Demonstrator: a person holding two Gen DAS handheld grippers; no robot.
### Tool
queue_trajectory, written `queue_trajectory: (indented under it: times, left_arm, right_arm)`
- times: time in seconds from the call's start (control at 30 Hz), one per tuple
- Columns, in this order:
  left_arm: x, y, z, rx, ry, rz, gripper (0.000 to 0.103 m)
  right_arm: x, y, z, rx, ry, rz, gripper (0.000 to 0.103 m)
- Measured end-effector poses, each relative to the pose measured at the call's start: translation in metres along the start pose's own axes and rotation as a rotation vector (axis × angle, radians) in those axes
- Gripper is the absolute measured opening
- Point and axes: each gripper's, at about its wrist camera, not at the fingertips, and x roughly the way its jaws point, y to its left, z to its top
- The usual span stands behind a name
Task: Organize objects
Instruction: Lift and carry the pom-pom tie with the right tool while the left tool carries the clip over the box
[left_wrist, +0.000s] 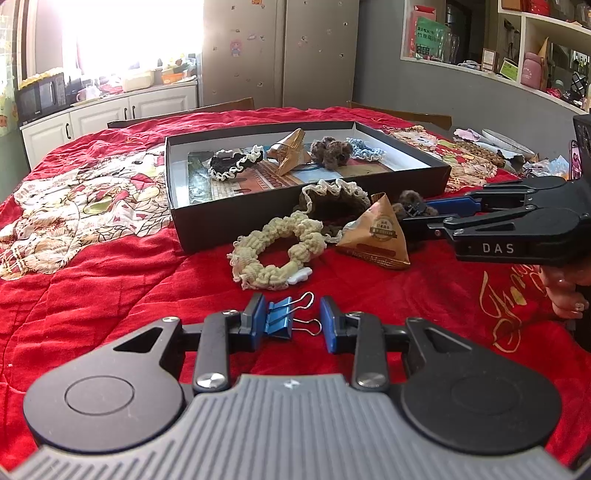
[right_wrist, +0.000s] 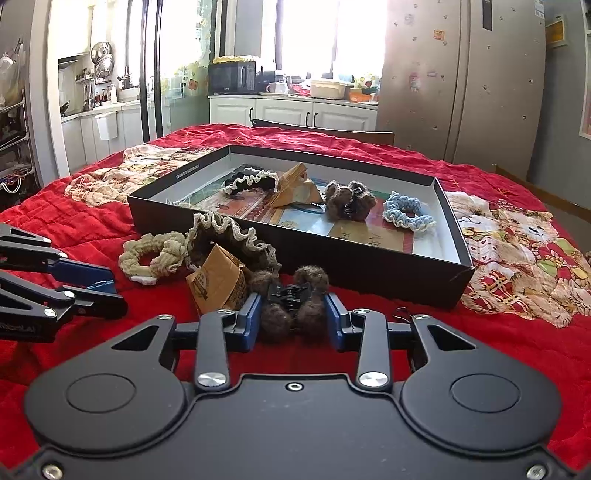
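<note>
Glossy blue metal binder clip (left_wrist: 279, 322); fuzzy brown hair claw (right_wrist: 291, 306); quilted red cloth (left_wrist: 110, 295).

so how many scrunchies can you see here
4. Two in the black box: black-and-cream scrunchie at the back, blue scrunchie at the right. Two on the red cloth in front: beige scrunchie and dark frilled scrunchie. None seem hidden.

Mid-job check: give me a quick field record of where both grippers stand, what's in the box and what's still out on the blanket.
left gripper: around the blue binder clip; left pad touches, right pad shows a gap
right gripper: closed on the brown fuzzy claw clip
box: open; holds black scrunchie, paper pyramid, fuzzy clip, blue scrunchie
still out: cream scrunchie, brown frilled scrunchie, paper packet
surface: red blanket
</note>
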Motion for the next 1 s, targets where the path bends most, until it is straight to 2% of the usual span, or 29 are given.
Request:
queue_trajectory:
  times: [0.57,1.0]
  left_arm:
    - [-0.006,-0.006,0.006,0.003,-0.006,-0.021,0.036]
    - [-0.019,-0.008,0.026,0.007,-0.065,-0.02,0.036]
  right_arm:
    - [-0.031,-0.01,0.002,0.025,-0.052,0.006,0.035]
    - [-0.052,-0.011,0.019,0.014,-0.117,0.018,0.035]
